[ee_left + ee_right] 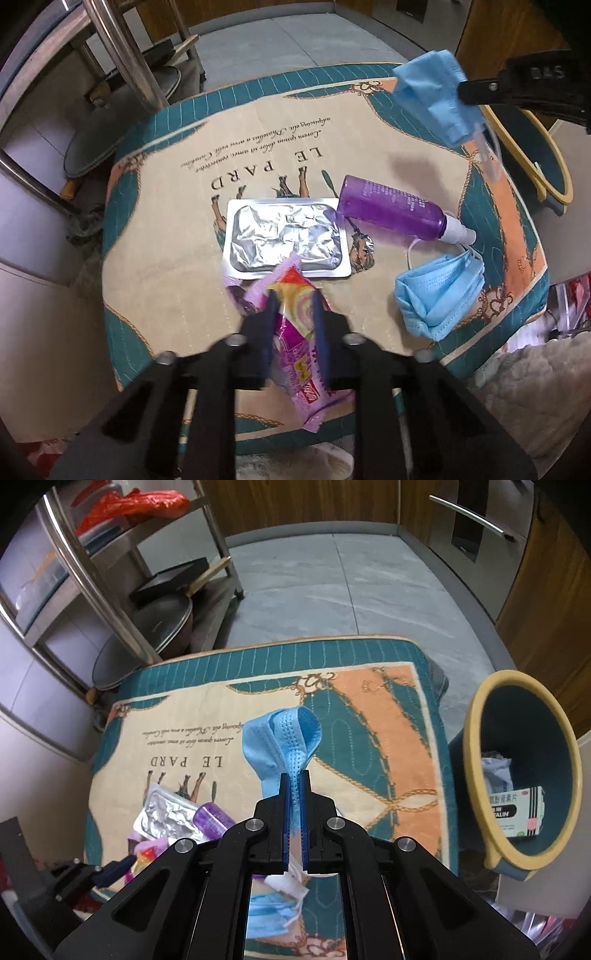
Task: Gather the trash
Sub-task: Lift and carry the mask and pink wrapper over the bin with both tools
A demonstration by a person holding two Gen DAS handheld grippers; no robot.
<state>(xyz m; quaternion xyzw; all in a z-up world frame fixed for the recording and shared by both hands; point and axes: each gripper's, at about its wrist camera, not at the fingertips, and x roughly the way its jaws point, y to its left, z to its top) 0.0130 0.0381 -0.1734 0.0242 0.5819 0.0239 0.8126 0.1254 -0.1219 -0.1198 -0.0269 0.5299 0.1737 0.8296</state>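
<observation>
In the left wrist view my left gripper (pixel 295 295) is shut on a pink and purple snack wrapper (pixel 295 332) at the near side of the printed mat (pixel 166 258). Beyond the wrapper lie a crumpled foil blister tray (pixel 284 236), a purple spray bottle (pixel 391 210) and a blue face mask (pixel 439 299). In the right wrist view my right gripper (pixel 294 775) is shut on a second blue mask (pixel 284 734), lifted above the mat (pixel 369 720). That held mask (pixel 436 96) also shows at the upper right of the left wrist view.
A teal bin with a yellow rim (pixel 476 738) stands to the right of the mat and holds a medicine box (pixel 517 808) and crumpled paper. A metal rack (pixel 110 590) with pans stands at the left, and wooden cabinets (pixel 535 572) line the far side.
</observation>
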